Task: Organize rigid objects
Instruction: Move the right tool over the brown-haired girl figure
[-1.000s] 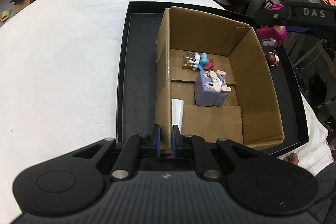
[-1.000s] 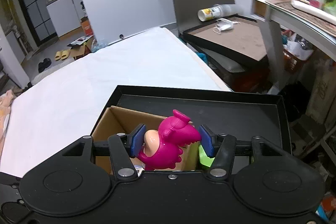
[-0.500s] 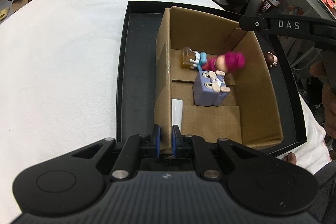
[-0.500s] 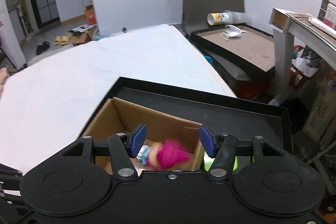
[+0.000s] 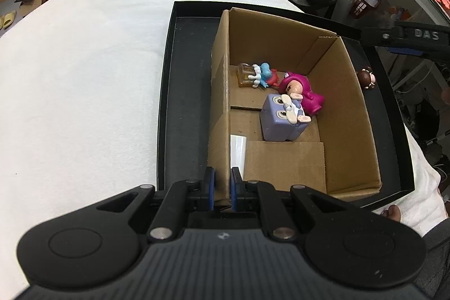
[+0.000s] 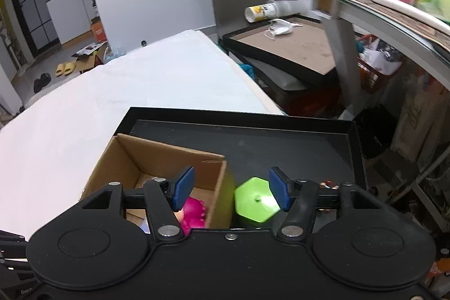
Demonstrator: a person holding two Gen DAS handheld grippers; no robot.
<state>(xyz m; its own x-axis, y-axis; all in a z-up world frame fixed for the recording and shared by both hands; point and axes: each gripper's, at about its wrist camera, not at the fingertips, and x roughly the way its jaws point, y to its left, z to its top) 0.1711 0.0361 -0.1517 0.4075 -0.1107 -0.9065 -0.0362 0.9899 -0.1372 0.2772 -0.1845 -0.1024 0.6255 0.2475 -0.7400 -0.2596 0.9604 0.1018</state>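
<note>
An open cardboard box (image 5: pixel 348 114) stands in a black tray (image 5: pixel 185 103). My left gripper (image 5: pixel 222 187) is shut on the box's near left wall. Inside the box lie a pink figure (image 5: pixel 301 94), a purple cube toy (image 5: pixel 281 120) and a small blue figure (image 5: pixel 260 75). The pink figure rests against the cube's far side and also shows in the right wrist view (image 6: pixel 194 212). My right gripper (image 6: pixel 230 187) hovers open above the box's right wall with nothing between its fingers. A green hexagonal piece (image 6: pixel 254 203) lies on the tray below it.
A small brown toy (image 5: pixel 365 78) sits on the tray right of the box. White cloth (image 5: pixel 84 89) covers the table to the left. Behind are another black tray (image 6: pixel 289 47) with a mask and a cup, and a cluttered shelf (image 6: pixel 393 7) on the right.
The pink figure left my right gripper's jaws and dropped into the box beside the purple cube. The right gripper shifted rightward over the tray. The left gripper kept still.
</note>
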